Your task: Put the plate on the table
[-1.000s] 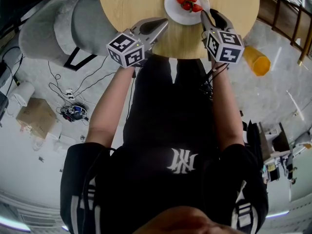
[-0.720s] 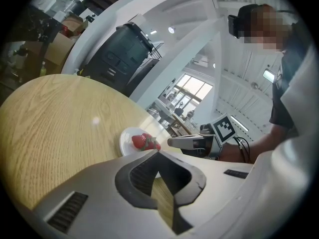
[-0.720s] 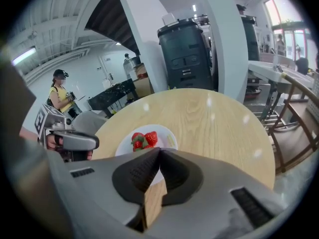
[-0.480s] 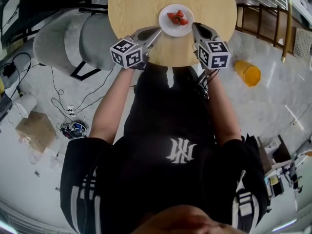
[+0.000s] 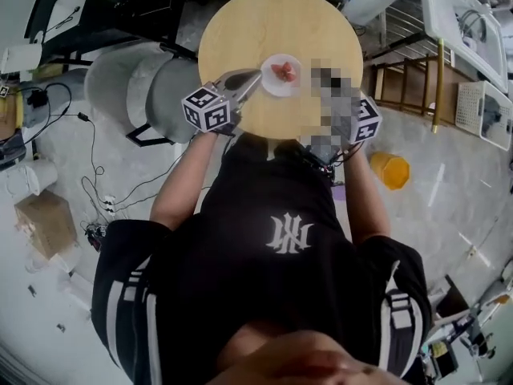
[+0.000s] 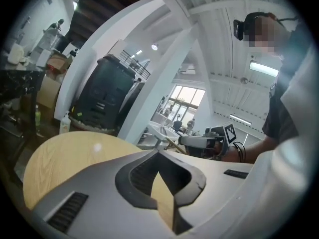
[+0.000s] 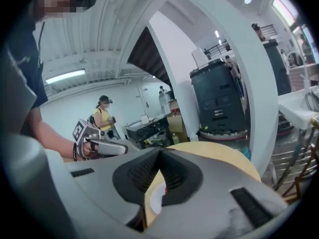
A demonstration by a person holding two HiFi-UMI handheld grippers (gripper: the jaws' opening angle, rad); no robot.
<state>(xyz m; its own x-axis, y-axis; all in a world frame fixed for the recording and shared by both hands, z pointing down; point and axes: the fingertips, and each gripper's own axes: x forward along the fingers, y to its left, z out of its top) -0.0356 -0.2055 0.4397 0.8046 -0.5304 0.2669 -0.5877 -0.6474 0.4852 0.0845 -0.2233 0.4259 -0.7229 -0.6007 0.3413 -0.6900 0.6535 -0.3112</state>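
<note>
Left gripper (image 6: pixel 159 152) is clenched tip to tip with nothing in it; right gripper (image 7: pixel 159 152) is likewise clamped shut and empty. Plate (image 5: pixel 276 88) with strawberries (image 5: pixel 282 70) sits flat on the round wooden table (image 5: pixel 272 22), held by neither tool. In the head view the left tip points at its left rim, and the right gripper's marker cube (image 5: pixel 365 121) is off to its right, nearer the person.

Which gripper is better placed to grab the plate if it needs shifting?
Right, narrowly. The right gripper view shows the plate straight beyond the right gripper, while the left gripper sees only the table. Both are shut and empty, so either must open first.
</note>
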